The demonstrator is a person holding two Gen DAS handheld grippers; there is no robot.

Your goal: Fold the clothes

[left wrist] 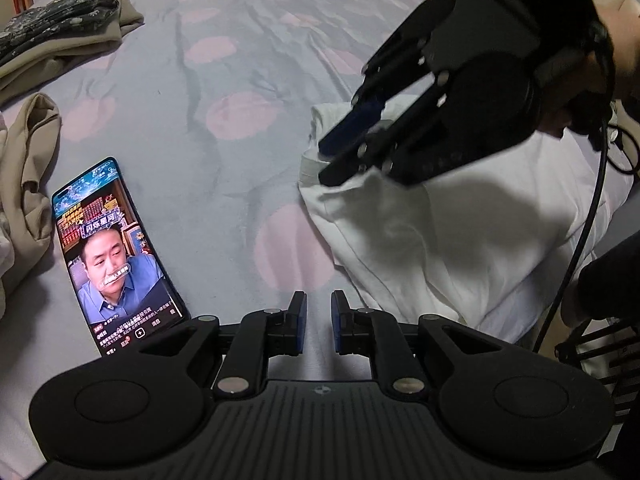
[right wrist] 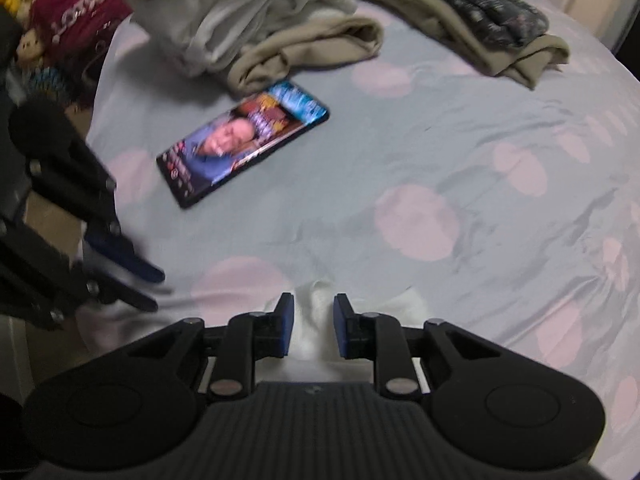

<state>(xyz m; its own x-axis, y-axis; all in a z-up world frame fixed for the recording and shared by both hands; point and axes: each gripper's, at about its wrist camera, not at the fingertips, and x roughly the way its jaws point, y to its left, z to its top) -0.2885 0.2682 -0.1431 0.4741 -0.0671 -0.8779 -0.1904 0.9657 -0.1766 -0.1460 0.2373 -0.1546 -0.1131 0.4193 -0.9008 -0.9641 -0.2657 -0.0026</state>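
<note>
A white garment [left wrist: 420, 248] lies folded and rumpled on the grey bed sheet with pink dots [left wrist: 224, 60], at the right of the left wrist view. My right gripper [left wrist: 325, 162] hovers over its far left corner, held by a hand. In the right wrist view the right gripper [right wrist: 314, 305] stands slightly open, with white cloth [right wrist: 308, 340] showing beneath the gap and the pads not pressing on it. My left gripper [left wrist: 318, 301] is slightly open over bare sheet, just left of the garment's near edge, with nothing between its fingers. It also appears blurred as the left gripper [right wrist: 158, 290].
A phone [left wrist: 116, 256] with its screen lit lies on the sheet to the left. A beige garment [left wrist: 28, 184] and a stack of beige and dark patterned clothes [left wrist: 60, 28] sit beyond it. White clothes [right wrist: 260, 12] and a pink bag [right wrist: 76, 16] are at the bed's edge.
</note>
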